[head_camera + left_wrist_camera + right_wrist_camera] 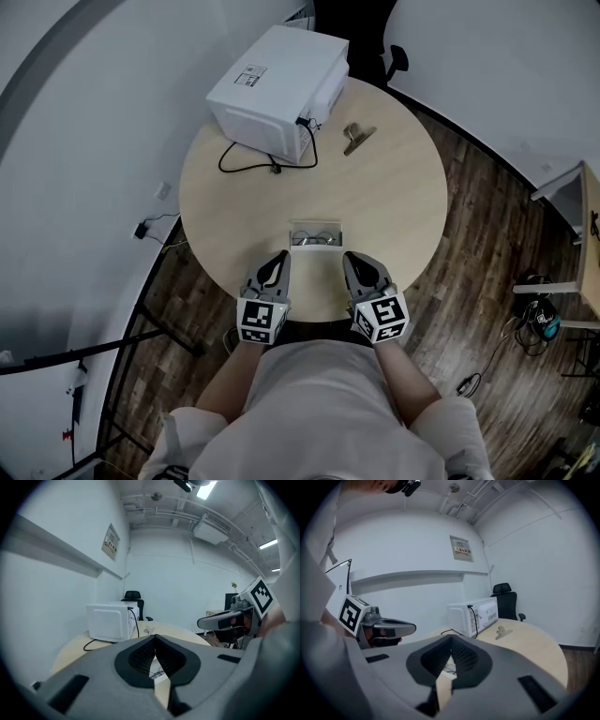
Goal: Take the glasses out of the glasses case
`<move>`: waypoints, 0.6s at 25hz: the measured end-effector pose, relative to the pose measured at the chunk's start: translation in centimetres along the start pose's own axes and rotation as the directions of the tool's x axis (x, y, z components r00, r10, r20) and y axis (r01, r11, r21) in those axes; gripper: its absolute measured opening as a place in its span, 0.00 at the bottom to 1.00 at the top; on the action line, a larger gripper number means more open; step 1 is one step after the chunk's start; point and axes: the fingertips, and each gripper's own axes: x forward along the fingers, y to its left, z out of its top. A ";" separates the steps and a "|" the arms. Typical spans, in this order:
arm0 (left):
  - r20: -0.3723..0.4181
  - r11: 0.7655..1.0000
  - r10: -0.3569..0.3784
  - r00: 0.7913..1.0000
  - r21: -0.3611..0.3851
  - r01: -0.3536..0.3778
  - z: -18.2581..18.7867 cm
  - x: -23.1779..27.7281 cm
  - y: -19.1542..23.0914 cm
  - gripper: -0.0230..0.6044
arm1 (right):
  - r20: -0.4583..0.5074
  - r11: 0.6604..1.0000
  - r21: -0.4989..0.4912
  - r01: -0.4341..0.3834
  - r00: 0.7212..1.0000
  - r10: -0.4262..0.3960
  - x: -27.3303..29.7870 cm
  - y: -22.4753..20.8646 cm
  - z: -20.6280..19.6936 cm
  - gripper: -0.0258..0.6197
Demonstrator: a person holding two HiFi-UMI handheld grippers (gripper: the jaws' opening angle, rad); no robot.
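A small clear glasses case (315, 232) lies open near the front edge of the round table (394, 197), with thin-framed glasses (316, 239) inside it. My left gripper (280, 257) hovers just in front of the case on its left, and my right gripper (352, 257) on its right. Neither touches it. In the left gripper view the left gripper (154, 637) has its jaws together at the tips with nothing in them. The right gripper (451, 637) looks the same in its own view. Part of the case (449, 670) shows through the gap below the jaws.
A white microwave (277, 91) stands at the table's far left, its black cable (246, 159) looping over the top. A metal clip (356, 137) lies to its right. An office chair (386, 58) stands behind the table. The floor is dark wood.
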 end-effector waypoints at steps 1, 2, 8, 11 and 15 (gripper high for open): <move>-0.001 1.000 0.000 1.000 -0.005 0.000 -0.2 -0.1 0.0 0.05 | -0.008 1.000 -0.030 -0.003 1.000 0.002 0.1 0.2 0.0 0.06; -0.005 1.000 0.000 1.000 -0.010 0.000 -0.4 -0.2 0.0 0.05 | -0.017 0.998 -0.057 -0.006 1.000 0.005 0.2 0.3 0.0 0.06; -0.002 0.999 0.025 1.000 -0.035 -0.025 -0.9 -1.2 0.7 0.05 | -0.075 0.986 -0.164 -0.031 0.997 0.018 1.2 1.1 -0.7 0.06; -0.014 0.999 0.031 0.999 -0.040 -0.031 -1.1 -1.5 0.9 0.05 | -0.140 0.949 -0.307 -0.069 0.990 0.026 2.4 1.6 -1.7 0.06; -0.016 0.999 0.032 0.999 -0.040 -0.032 -1.1 -2.1 1.1 0.05 | -0.262 0.872 -0.462 -0.164 0.964 0.043 4.3 1.8 -3.5 0.06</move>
